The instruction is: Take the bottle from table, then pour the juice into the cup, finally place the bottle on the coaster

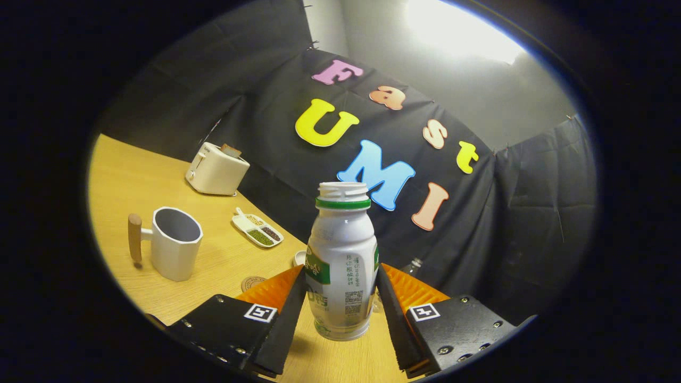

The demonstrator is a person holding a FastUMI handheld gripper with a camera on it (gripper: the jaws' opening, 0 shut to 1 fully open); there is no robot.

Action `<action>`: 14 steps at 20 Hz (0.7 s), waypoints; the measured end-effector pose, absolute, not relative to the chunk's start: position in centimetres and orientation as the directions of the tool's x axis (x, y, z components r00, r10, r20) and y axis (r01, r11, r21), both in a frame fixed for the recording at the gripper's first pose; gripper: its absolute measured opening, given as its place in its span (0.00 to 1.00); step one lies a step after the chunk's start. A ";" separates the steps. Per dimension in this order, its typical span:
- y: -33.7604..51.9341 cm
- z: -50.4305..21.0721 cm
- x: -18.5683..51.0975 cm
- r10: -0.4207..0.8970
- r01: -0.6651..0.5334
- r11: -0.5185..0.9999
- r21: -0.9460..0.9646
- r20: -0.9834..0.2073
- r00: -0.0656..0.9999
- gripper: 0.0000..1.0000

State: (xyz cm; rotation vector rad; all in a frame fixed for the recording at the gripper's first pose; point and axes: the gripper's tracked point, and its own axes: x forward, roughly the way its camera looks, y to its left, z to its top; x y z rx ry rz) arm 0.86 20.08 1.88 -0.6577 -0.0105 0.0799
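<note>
White bottle point(341, 266) gripped by hand-held gripper point(341, 298), label unreadable

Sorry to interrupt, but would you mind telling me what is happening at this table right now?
A hand-held gripper has its fingers closed on an uncapped bottle, held upright just above the wooden table. The white cup stands beyond the fingers, and a round coaster lies between it and the bottle. Pouring has not begun.

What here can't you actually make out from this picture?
- Coaster, gripper view: mostly hidden behind a finger.
- Bottle: its contents can't be seen through the opaque wall; the gripper grips it.
- Cup: its bottom is hidden by its own rim.
- Small object beside the bottle: cut off, unidentifiable.
- Divided dish: fillings too small to name.
</note>
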 end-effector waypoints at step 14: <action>26.1 -0.2 2.9 0.131 -0.124 0.508 -0.852 -0.066 0.989 0.76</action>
